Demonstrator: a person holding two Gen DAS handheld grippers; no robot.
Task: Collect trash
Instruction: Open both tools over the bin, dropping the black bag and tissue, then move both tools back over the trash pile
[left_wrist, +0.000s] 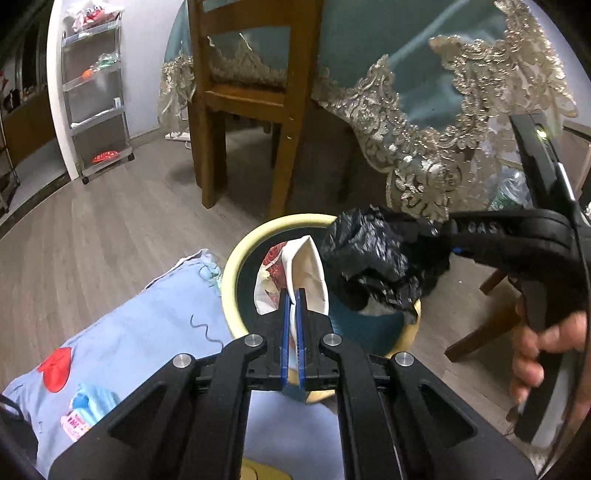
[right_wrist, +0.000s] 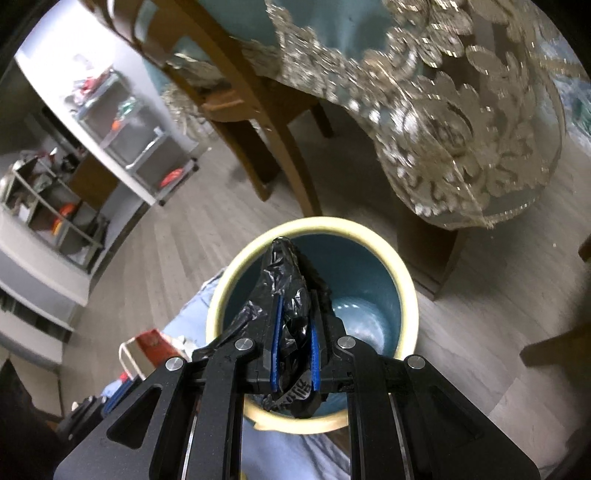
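Observation:
A round bin with a cream rim (left_wrist: 236, 254) and a teal inside stands on the floor; it also shows in the right wrist view (right_wrist: 406, 291). My left gripper (left_wrist: 294, 295) is shut on a white and red wrapper (left_wrist: 308, 266) held over the bin's mouth. My right gripper (right_wrist: 294, 299) is shut on a crumpled black plastic bag (right_wrist: 284, 269), held above the bin's opening. In the left wrist view the black bag (left_wrist: 369, 254) and the right gripper (left_wrist: 439, 236) hang over the bin's right side. The bin's bottom looks bare.
A light blue cloth (left_wrist: 129, 332) with small items lies on the floor left of the bin. A wooden chair (left_wrist: 251, 96) and a table with a lace-edged teal cloth (left_wrist: 424, 110) stand behind. A shelf cart (left_wrist: 96, 92) stands at the far left.

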